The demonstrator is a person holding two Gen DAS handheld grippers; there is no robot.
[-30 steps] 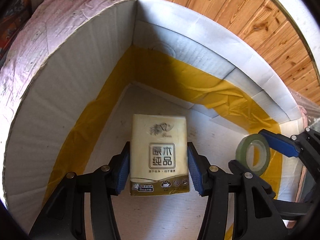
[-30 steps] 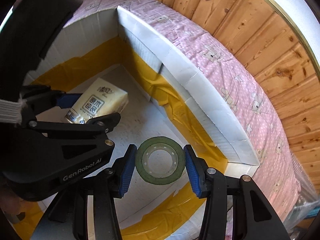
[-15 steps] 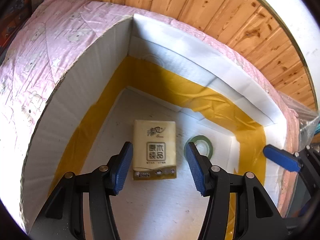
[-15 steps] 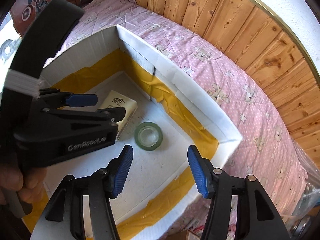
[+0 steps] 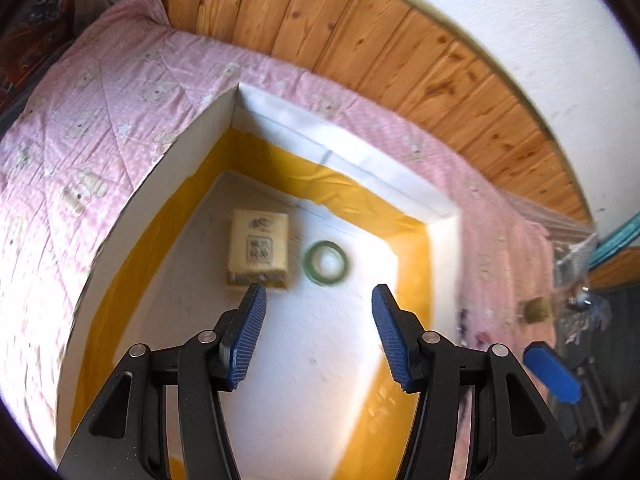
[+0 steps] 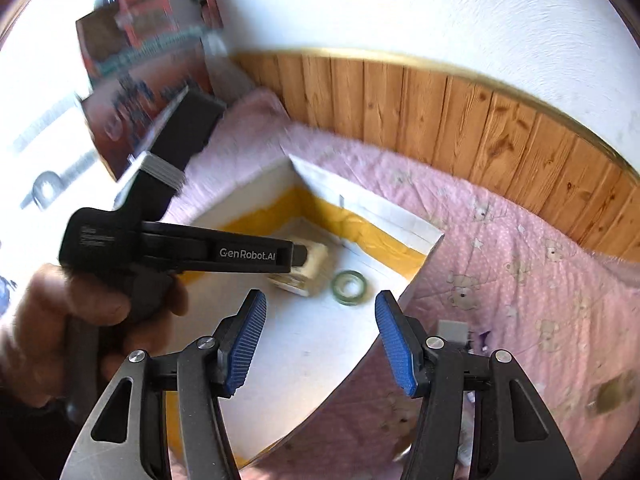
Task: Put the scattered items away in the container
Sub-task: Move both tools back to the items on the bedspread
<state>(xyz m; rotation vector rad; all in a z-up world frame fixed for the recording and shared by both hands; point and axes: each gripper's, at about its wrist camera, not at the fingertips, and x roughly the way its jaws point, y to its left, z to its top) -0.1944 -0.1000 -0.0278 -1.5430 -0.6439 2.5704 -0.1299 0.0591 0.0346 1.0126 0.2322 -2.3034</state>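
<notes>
Both the left tongs and right tongs stood apart and empty above the white yellow-taped cardboard box, so lifting straight clear would best avoid disturbing the cream tissue pack and green tape roll lying ahead of them.

Inside the white cardboard box with yellow tape, the beige tissue pack lies left of the green tape roll, near the box's far wall.

Both wrist views above box
</notes>
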